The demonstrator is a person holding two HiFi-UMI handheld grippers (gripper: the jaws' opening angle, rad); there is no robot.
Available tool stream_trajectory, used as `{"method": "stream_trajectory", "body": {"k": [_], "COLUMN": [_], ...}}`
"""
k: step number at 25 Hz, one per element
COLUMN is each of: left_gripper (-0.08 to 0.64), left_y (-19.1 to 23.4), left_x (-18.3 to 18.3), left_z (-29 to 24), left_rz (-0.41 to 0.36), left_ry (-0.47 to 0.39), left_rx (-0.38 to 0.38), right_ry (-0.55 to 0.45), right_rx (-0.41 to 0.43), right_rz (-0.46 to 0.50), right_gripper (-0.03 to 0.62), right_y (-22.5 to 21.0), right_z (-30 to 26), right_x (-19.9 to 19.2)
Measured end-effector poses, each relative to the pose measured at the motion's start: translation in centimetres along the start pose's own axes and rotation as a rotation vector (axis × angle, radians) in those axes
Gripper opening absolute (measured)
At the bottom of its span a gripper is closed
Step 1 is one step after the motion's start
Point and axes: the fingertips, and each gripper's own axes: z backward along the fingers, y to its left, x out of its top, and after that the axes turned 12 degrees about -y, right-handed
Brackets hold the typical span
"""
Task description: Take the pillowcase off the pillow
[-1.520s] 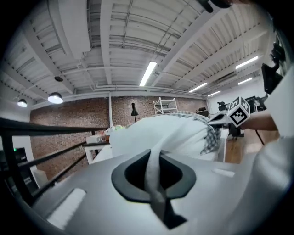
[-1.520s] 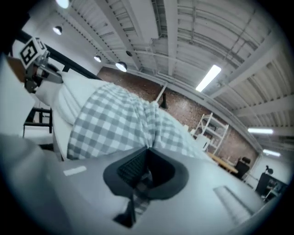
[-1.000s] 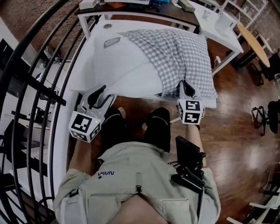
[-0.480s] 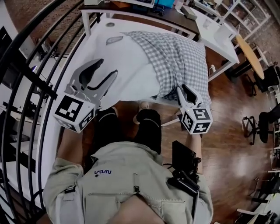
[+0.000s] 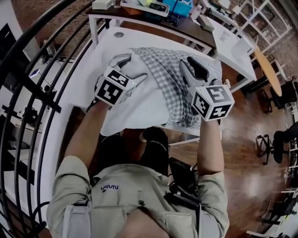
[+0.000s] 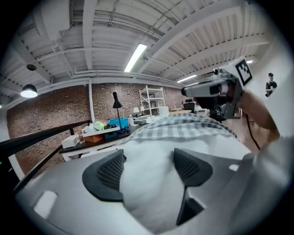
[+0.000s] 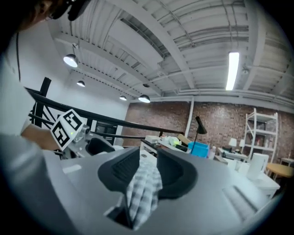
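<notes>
A white pillow (image 5: 139, 100) lies on the white table (image 5: 100, 51). A grey checked pillowcase (image 5: 167, 65) covers its far right part. My left gripper (image 5: 130, 69) is over the pillow's bare left end. Its jaws have just been opening and stand wide, with the pillow (image 6: 151, 151) bulging between the pads. My right gripper (image 5: 192, 69) is raised over the pillowcase's right side. Its jaws have just been opening too, and a bunched fold of the checked pillowcase (image 7: 144, 183) is still pinched between the right gripper (image 7: 148, 172) pads.
A black curved railing (image 5: 37, 79) runs along the left. A dark desk with a blue box (image 5: 179, 7) stands behind the table, with white desks (image 5: 233, 42) and a round wooden table (image 5: 266, 67) to the right. Wood floor (image 5: 251, 148) lies right of me.
Both grippers left the table's near edge and rose over the pillow. The left one went forward and right onto the bare pillow with wider jaws. The right one lifted with checked cloth in it.
</notes>
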Motion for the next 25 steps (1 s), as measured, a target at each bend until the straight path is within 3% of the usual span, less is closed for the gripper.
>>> {"method": "stream_trajectory", "body": {"k": [2,6,10,13,15,21,25], "left_gripper": [0.323,0.202,0.068,0.024,0.018,0.015,0.014], "left_y": [-0.2,-2.0,-3.9,-4.2,-4.0,-2.8,-0.7], "left_x": [-1.1,-1.8,-1.6,-1.1,0.0,4.8,7.7], "left_z": [-0.2,0.4,1.8,2.5,3.2,6.9,8.9], "left_rz": [0.01,0.001,-0.094,-0.143,-0.171,-0.171,-0.109], "left_ry": [0.014,0.002,-0.068,-0.128,-0.171,-0.318,-0.404], "left_rx": [0.011,-0.017,-0.002,0.028,0.041,0.084,0.116], "right_ry": [0.022,0.116,0.353,0.516,0.537,0.498,0.525], "right_rx": [0.041,0.113,0.18,0.199,0.164,-0.076,-0.273], "right_rz": [0.005,0.015,0.088,0.147,0.187,0.398,0.447], "right_gripper": [0.129,0.162,0.173,0.154,0.025,0.015,0.015], "right_y": [0.3,1.4,3.0,3.1,2.3,-5.1,-13.0], "right_z": [-3.0,-8.4,-11.4,-11.6,-11.6,-11.1,-8.6], "right_x": [-0.2,-2.1,-6.6,-9.6,-9.8,-7.2,-6.8]}}
